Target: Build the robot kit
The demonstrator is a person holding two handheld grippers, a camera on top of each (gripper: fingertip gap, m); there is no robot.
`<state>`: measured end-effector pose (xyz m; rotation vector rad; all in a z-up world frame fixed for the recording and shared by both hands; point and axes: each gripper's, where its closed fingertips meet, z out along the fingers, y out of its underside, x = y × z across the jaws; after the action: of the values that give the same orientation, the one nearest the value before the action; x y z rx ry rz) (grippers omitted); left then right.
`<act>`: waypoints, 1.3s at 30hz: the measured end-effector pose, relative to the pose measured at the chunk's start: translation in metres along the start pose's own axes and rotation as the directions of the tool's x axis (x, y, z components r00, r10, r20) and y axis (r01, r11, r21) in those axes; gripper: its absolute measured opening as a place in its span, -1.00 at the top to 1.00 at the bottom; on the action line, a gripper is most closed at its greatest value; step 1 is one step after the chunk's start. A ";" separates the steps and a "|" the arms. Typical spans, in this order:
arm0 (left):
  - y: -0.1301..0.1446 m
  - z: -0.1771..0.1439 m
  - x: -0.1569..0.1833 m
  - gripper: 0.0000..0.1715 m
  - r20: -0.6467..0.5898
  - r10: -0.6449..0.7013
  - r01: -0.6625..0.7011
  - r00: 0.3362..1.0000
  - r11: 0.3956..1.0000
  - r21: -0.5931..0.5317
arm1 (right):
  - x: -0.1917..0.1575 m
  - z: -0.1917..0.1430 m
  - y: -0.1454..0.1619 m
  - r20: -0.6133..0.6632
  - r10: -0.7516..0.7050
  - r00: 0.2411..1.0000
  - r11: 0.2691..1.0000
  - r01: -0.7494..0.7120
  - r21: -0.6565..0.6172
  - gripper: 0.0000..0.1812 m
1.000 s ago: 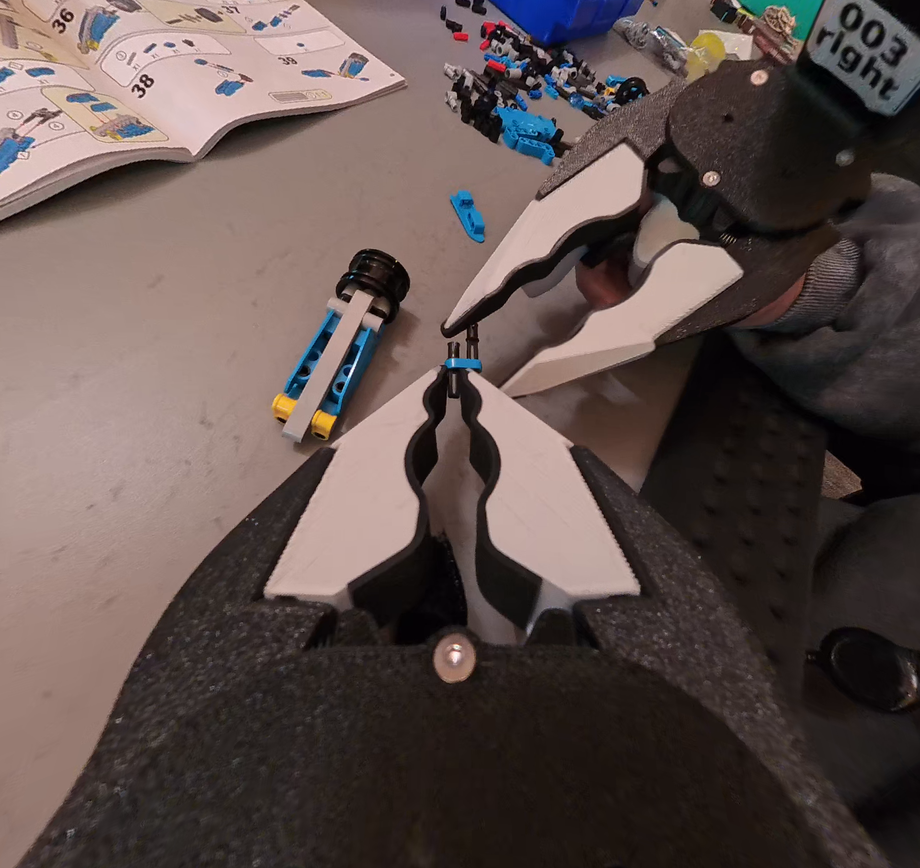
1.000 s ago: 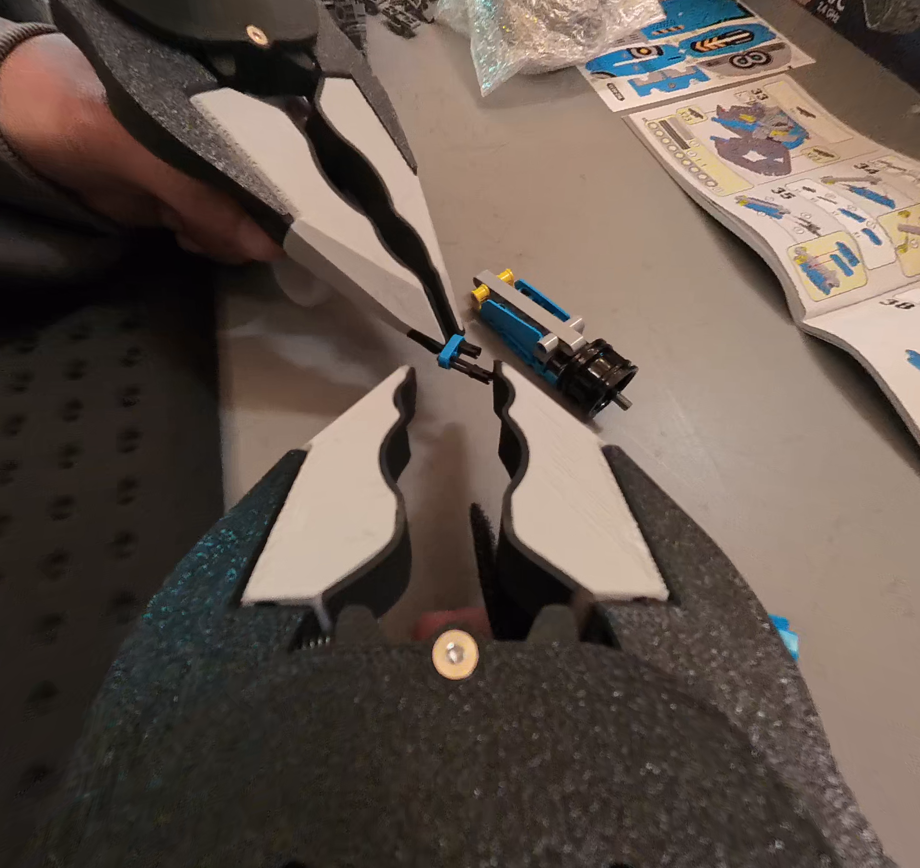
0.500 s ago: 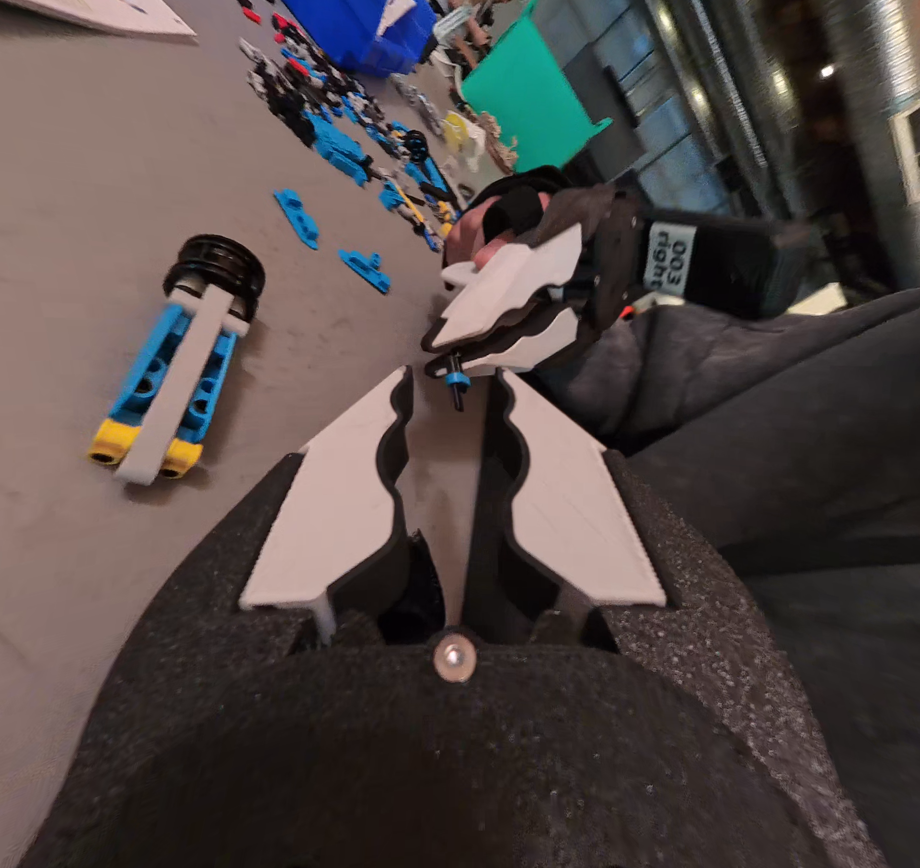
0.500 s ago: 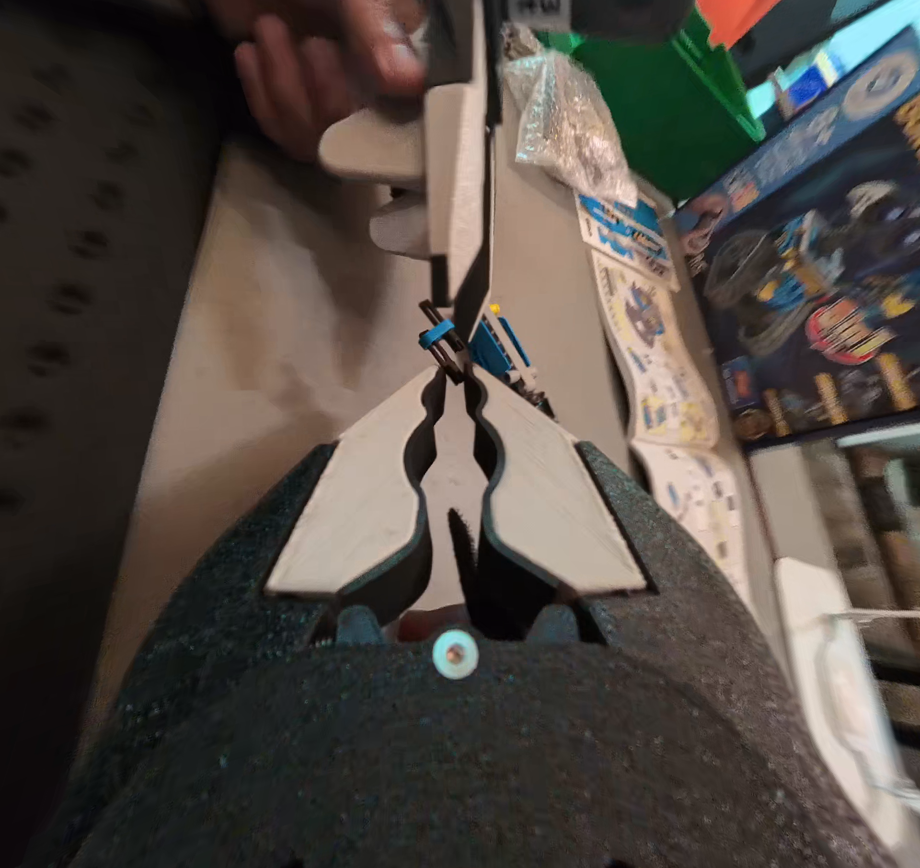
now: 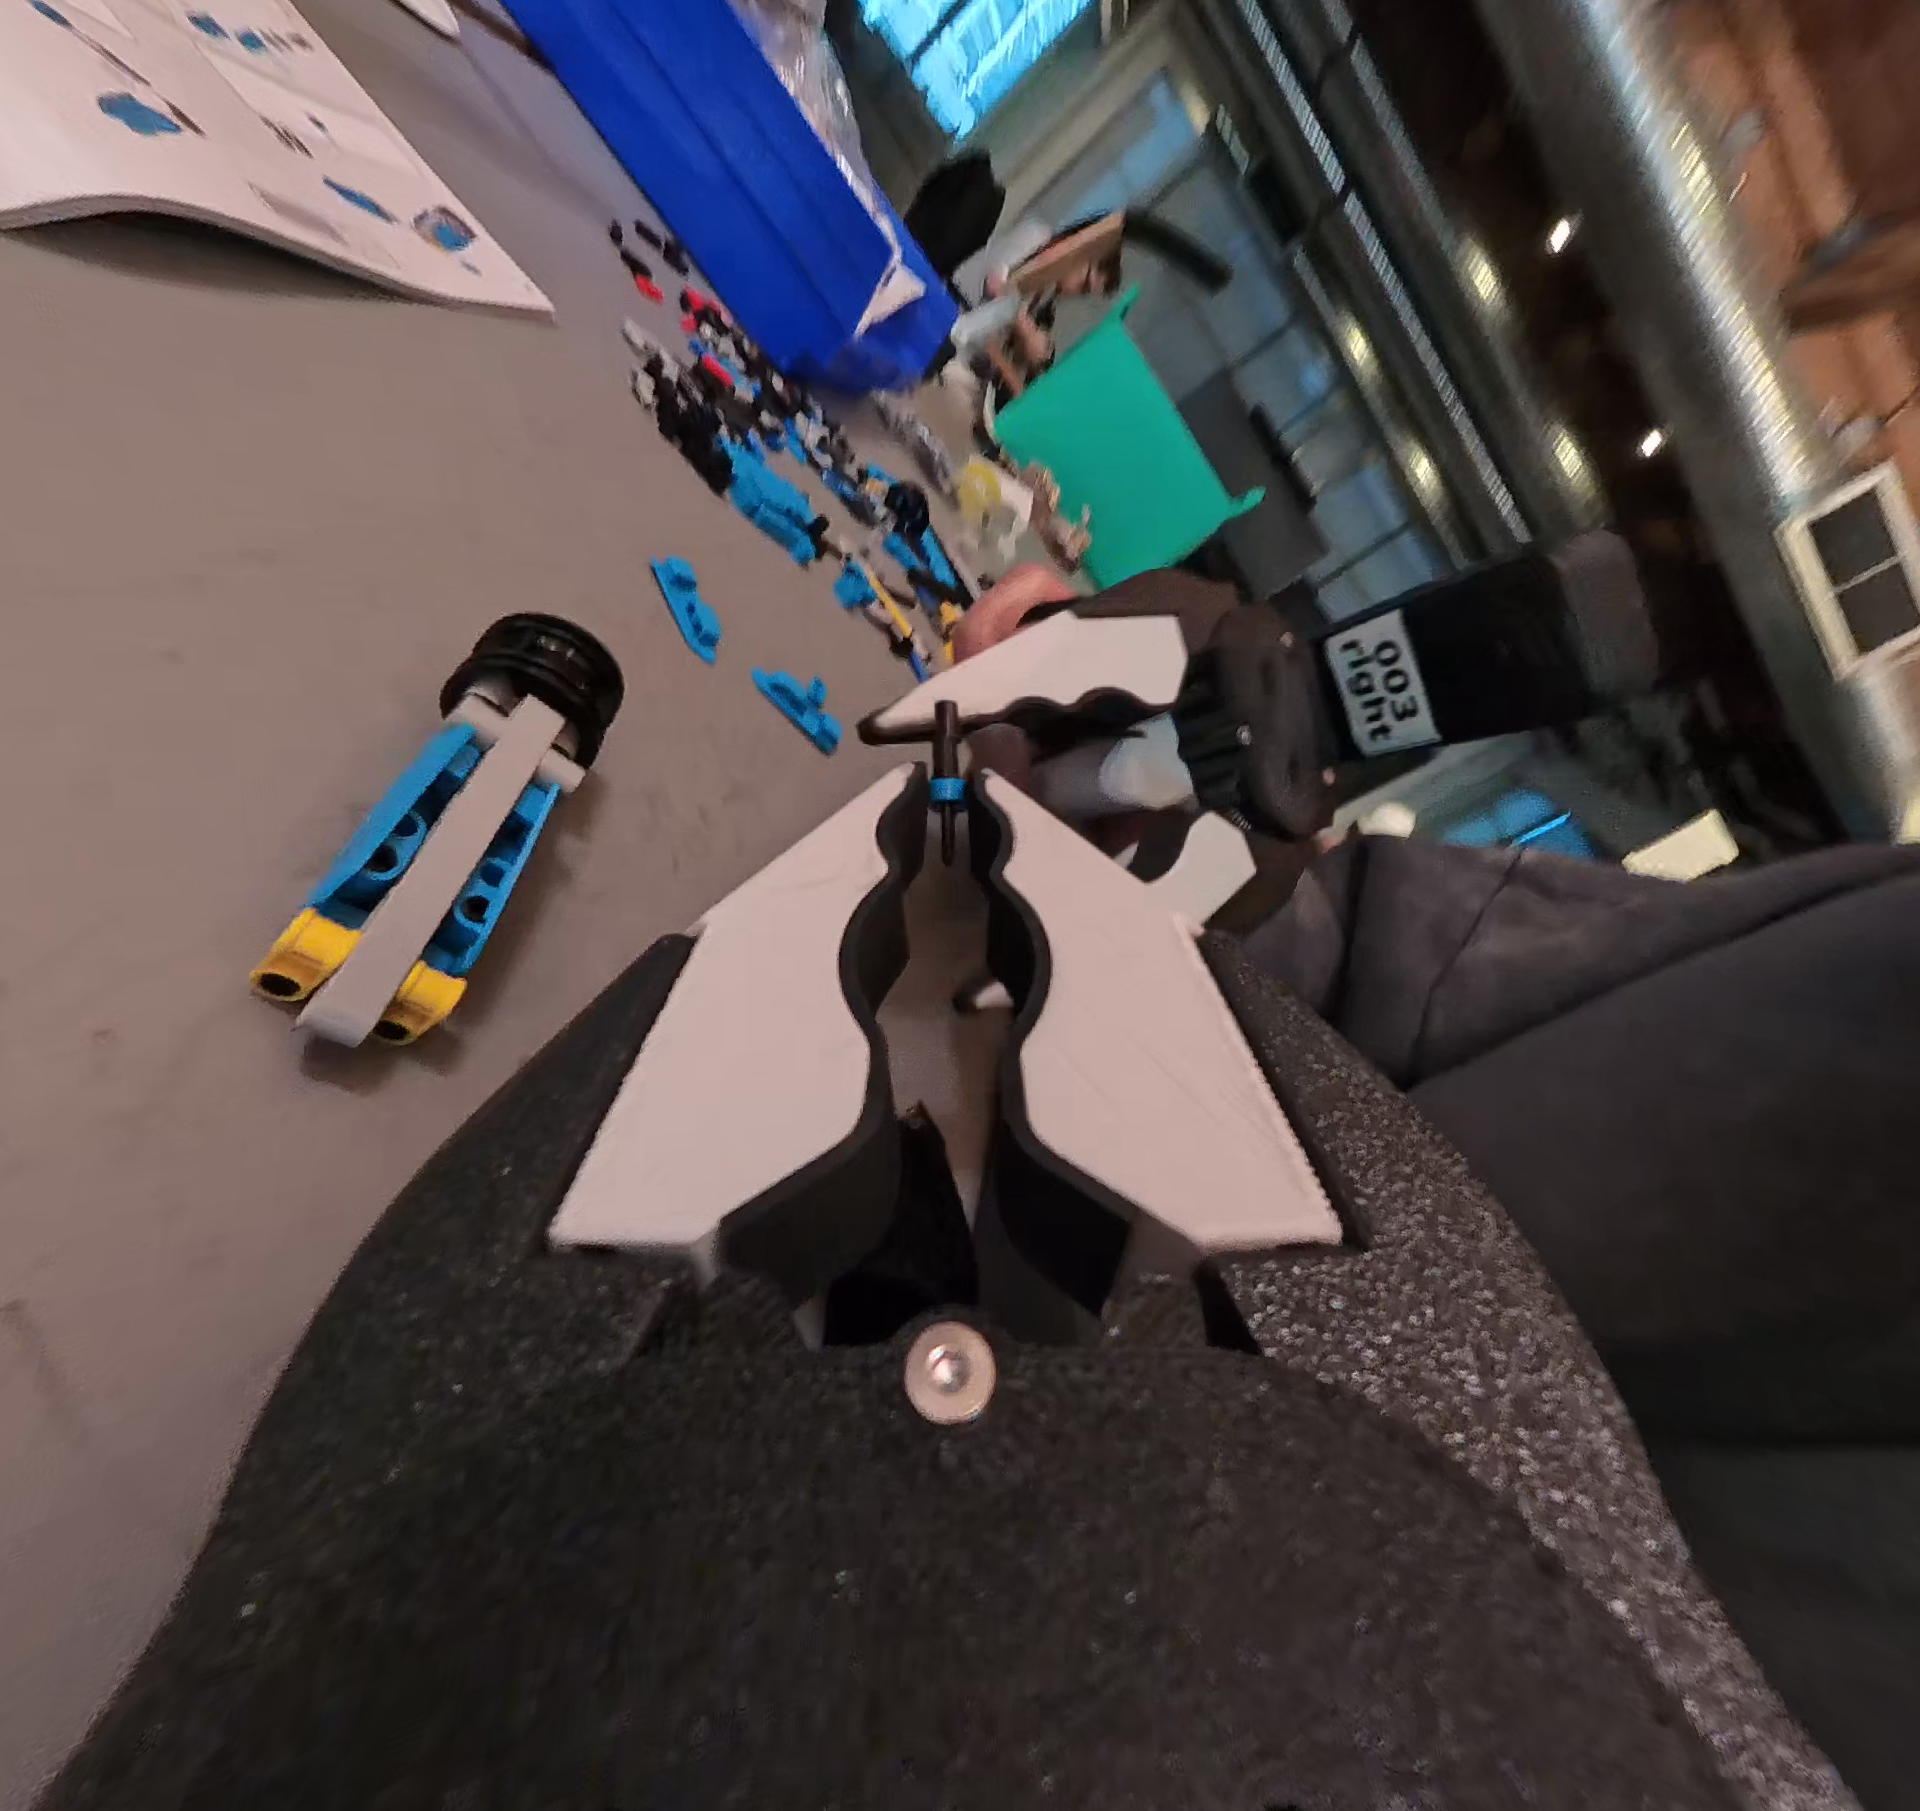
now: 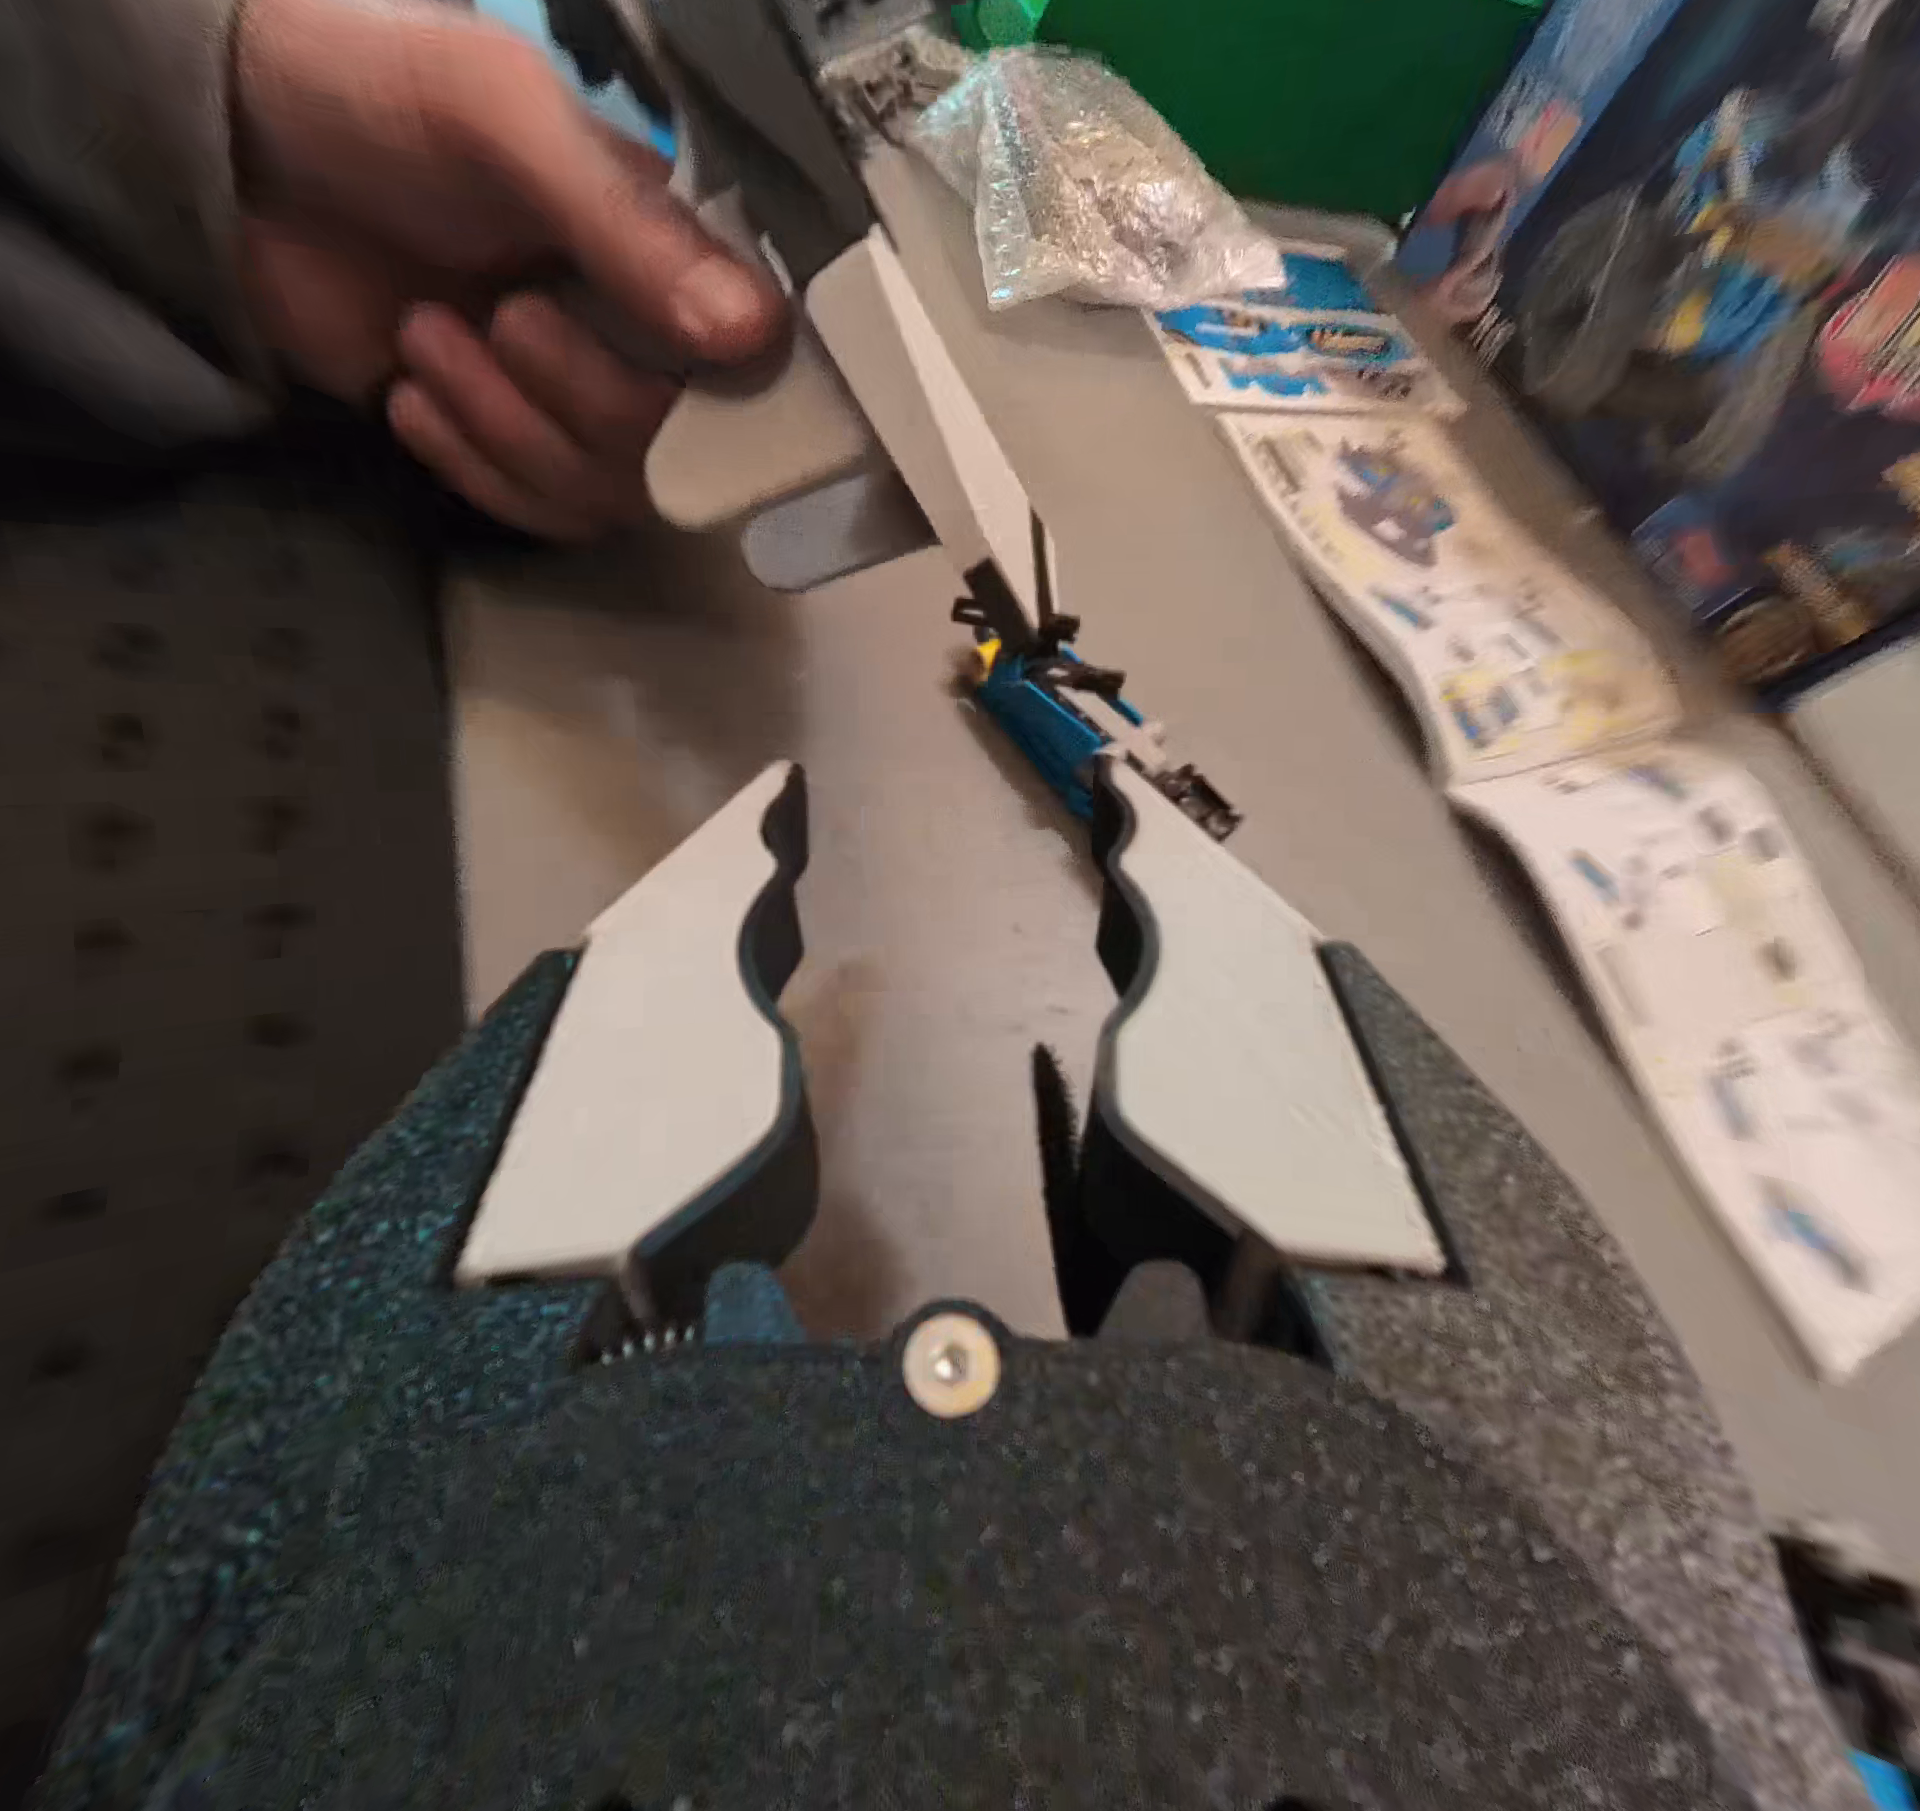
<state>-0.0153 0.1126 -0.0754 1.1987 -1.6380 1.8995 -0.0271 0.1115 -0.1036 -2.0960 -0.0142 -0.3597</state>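
My left gripper [image 5: 943,787] is shut on a small black pin with a blue collar [image 5: 943,793], held above the grey table [image 5: 208,535]. My right gripper [image 6: 945,790] is open and empty, and its upper finger [image 5: 1049,660] sits just behind the pin's top. In the right wrist view the left gripper's fingers [image 6: 966,452] point down with the pin [image 6: 1003,613] at their tip. A blue, grey and yellow brick assembly with a black hub [image 5: 447,847] lies on the table, left of the left gripper, and also shows just past the right gripper's right finger [image 6: 1039,717].
An open instruction booklet [image 5: 208,120] [image 6: 1558,722] lies on the table. A blue bin [image 5: 727,151], a green bin [image 5: 1112,452] and a pile of loose parts [image 5: 748,442] stand farther back. Two blue pieces [image 5: 686,598] lie nearby. A plastic bag [image 6: 1081,192] and a printed box [image 6: 1714,307] are beyond.
Half a second ago the right gripper was shut on the pin and the left was open. Now the left is shut on the pin and the right has opened and drawn back.
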 end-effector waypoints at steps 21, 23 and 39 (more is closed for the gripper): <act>-0.008 0.003 0.006 0.93 -0.070 -0.099 0.105 0.993 0.990 0.094 | 0.028 0.006 -0.030 -0.258 -0.072 0.963 0.996 0.059 -0.061 0.61; -0.001 0.003 0.010 0.92 -0.096 -0.095 0.098 0.991 0.995 0.026 | 0.021 0.005 -0.030 -0.199 -0.212 0.957 0.977 0.202 -0.072 0.61; 0.004 0.002 0.014 0.93 -0.065 0.031 -0.033 0.997 0.999 -0.022 | 0.011 0.000 -0.030 -0.061 -0.179 0.982 0.984 0.176 -0.039 0.55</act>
<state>-0.0258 0.1059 -0.0669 1.0969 -1.6502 1.9131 -0.0208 0.1253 -0.0757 -2.1210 -0.1588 -0.5384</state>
